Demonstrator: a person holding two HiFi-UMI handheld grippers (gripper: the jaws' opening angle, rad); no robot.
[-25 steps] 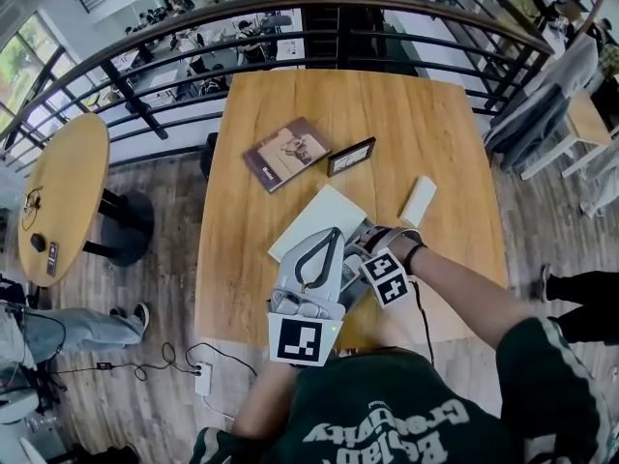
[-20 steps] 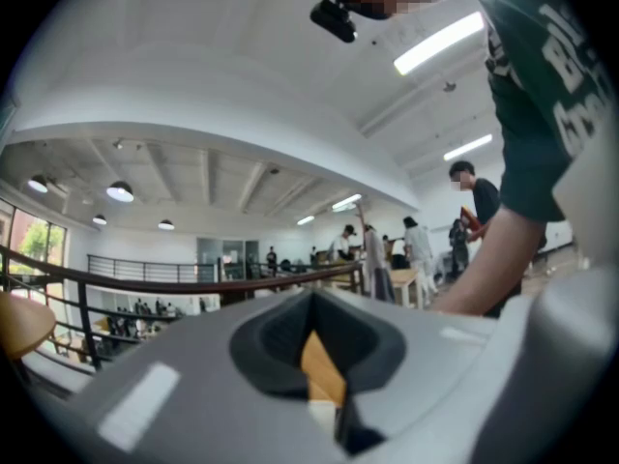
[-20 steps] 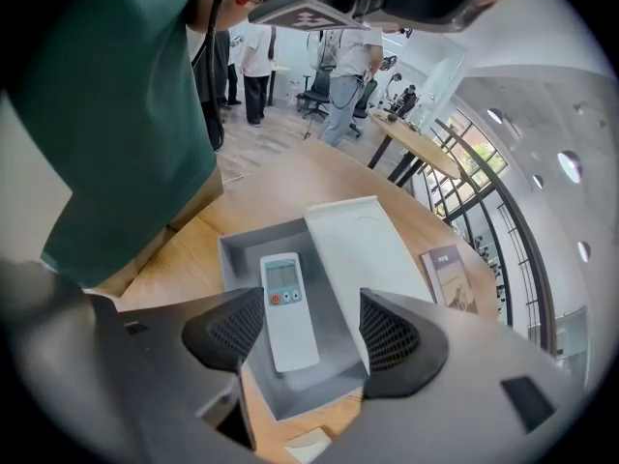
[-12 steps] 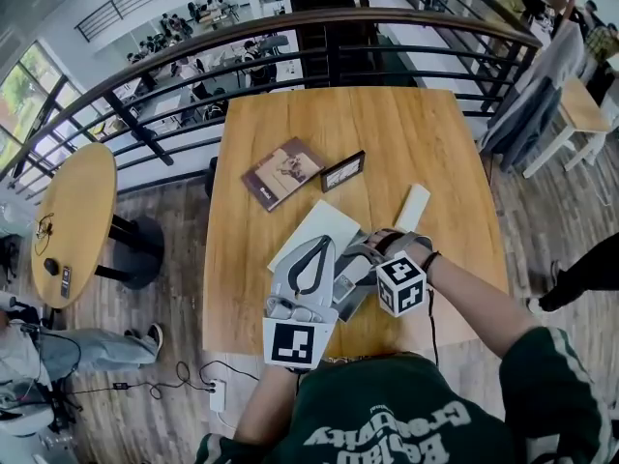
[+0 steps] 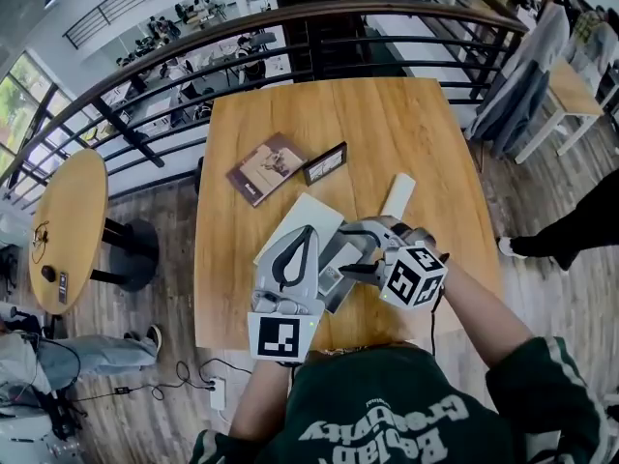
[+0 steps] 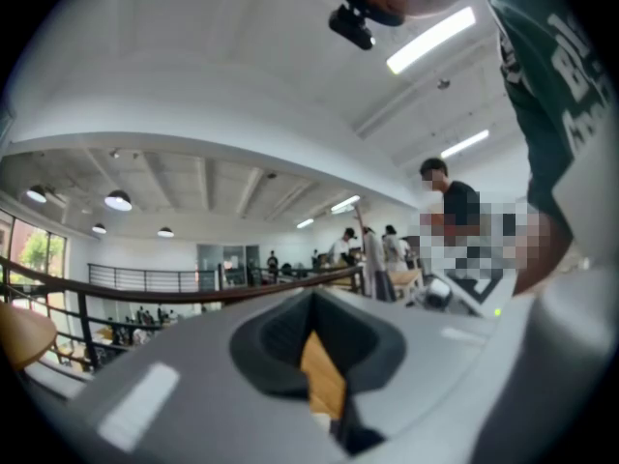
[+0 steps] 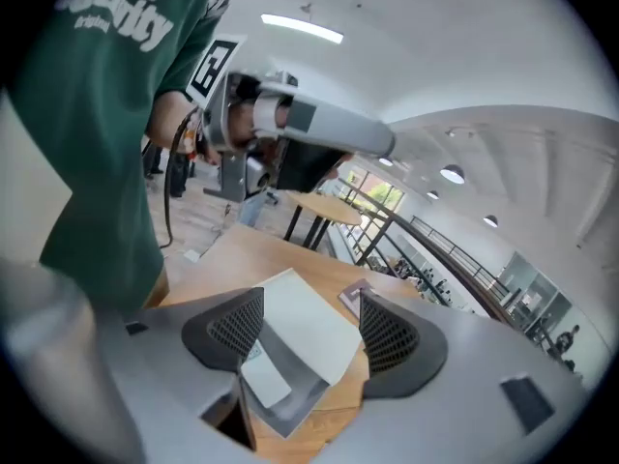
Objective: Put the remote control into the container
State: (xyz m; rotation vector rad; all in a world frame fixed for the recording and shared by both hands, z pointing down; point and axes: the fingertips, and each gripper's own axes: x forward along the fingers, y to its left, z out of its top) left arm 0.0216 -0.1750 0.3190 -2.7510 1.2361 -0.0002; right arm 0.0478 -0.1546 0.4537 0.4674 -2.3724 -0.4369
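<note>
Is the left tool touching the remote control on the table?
Apart. The head view shows the remote control lying on the table to the right of the left tool, with bare wood and the right tool between them.

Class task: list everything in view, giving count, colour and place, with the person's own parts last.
Square wooden table: one, light brown, centre.
Rectangular paperback book: one, brown, table's far left.
Small rectangular picture frame: one, black, right of the book.
Slim plastic remote control: one, white, table's right side, outside the container.
Flat box container: one, grey with white lid, table's near middle.
Round wooden table: one, light brown, far left.
Curved metal railing: one, dark, beyond both tables.
Left tool: one, grey, shut, above the container.
Right tool: one, grey, open, pointing at the container.
</note>
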